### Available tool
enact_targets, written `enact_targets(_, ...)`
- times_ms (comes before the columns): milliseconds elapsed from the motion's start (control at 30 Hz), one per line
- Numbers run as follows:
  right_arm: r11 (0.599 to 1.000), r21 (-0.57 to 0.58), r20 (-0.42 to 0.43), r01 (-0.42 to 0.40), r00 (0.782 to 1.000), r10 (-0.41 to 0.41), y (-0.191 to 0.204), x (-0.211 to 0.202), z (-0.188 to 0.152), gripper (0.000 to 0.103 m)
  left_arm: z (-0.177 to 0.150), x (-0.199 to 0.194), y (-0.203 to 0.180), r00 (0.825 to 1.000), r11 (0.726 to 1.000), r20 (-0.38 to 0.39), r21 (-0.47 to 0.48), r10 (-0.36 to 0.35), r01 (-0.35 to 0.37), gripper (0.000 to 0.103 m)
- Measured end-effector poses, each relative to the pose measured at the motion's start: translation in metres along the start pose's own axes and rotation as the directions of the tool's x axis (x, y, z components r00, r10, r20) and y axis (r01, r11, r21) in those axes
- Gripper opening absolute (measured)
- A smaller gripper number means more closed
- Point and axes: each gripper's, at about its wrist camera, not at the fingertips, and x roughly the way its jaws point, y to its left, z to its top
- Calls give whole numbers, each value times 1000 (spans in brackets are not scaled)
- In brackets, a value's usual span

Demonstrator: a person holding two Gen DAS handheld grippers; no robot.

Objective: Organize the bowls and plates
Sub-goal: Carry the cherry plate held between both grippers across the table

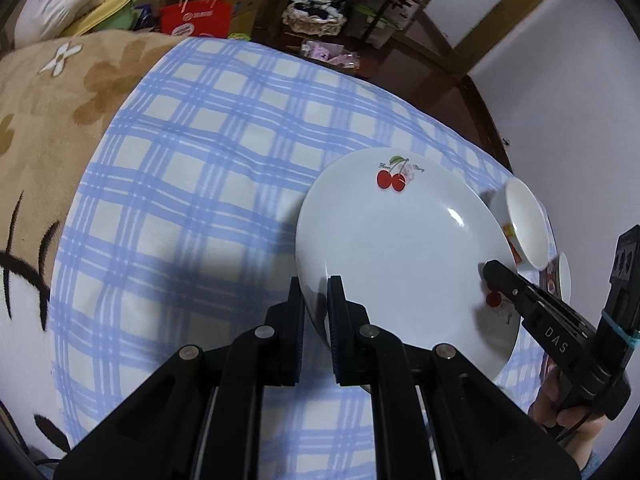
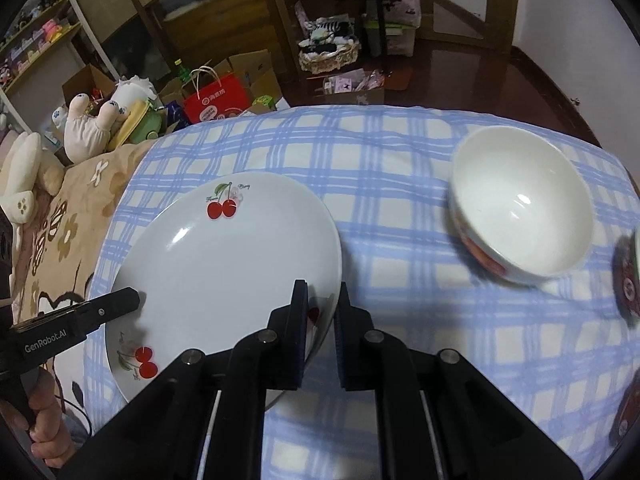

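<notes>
You had both grippers clamped on one white plate (image 1: 400,252), the one printed with red cherries. Your left gripper (image 1: 316,292) pinched the plate's rim edge-on, one finger under it and one over, the jaws almost fully closed with only the rim's thickness between them. Your right gripper (image 2: 322,300) had the opposite rim in the same pinch, jaws likewise nearly closed on the porcelain. In the left wrist view, the right gripper's black fingers lay across the plate's far side beside a cherry print.

The plate sat tilted, with its shadow cast on the blue-and-white checked cloth (image 2: 400,160) beneath. Whether any part of it touched the cloth could not be told from either view. It was over the cloth's left half, toward the edge that meets the tan flowered blanket (image 1: 60,100).

A white bowl (image 2: 524,204) with a red-patterned outer wall stood upright on the cloth's right half, apart from the plate. At the cloth's right edge, a further dish (image 2: 632,276) with a dark patterned side was only partly in view; its kind could not be told.

A hand (image 2: 44,420) gripped the left gripper's handle at the lower left of the right wrist view.
</notes>
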Motion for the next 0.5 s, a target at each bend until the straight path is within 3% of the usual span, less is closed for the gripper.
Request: enact_targets(500,995,87,56,40,997,-45,-43,-82,-66,13,-54,-34,-62,998,986,3,153,-64,63,11)
